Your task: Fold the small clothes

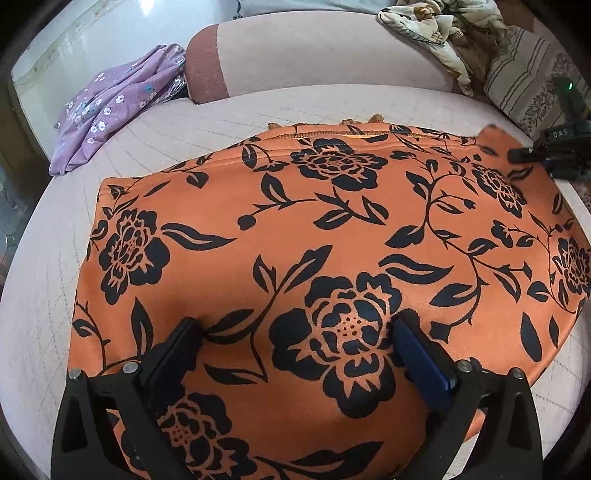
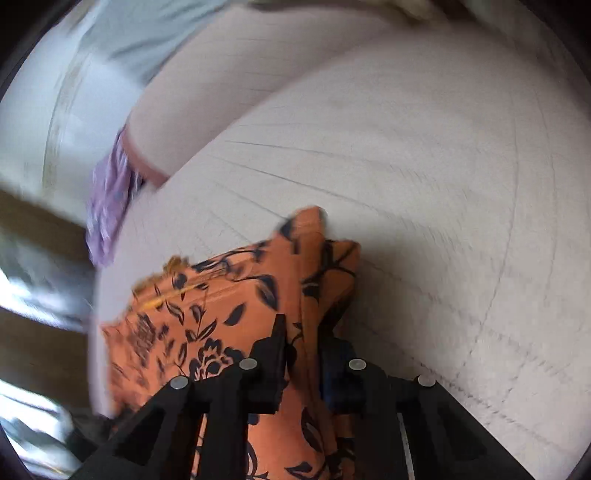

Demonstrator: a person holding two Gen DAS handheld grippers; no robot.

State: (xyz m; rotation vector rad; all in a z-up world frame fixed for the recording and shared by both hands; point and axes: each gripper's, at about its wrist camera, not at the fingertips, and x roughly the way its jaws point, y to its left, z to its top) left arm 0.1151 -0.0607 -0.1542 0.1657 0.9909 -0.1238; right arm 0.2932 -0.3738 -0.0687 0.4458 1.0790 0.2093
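Right fingers pinched the far right corner of the orange cloth.
The left gripper stood open, pressed on its near edge; the right gripper held cloth, so the fold ran toward the left.

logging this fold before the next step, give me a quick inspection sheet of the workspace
surface: pale quilted mattress, bare around the cloth
job's things: orange black-floral garment spread flat, far right corner lifted
clutter: purple flowered cloth far left; cream printed fabric heaped at back
grippers: left gripper open over the garment; right gripper shut on a bunched garment edge
cables: nothing seen
surroundings: pink bolster; striped cushion
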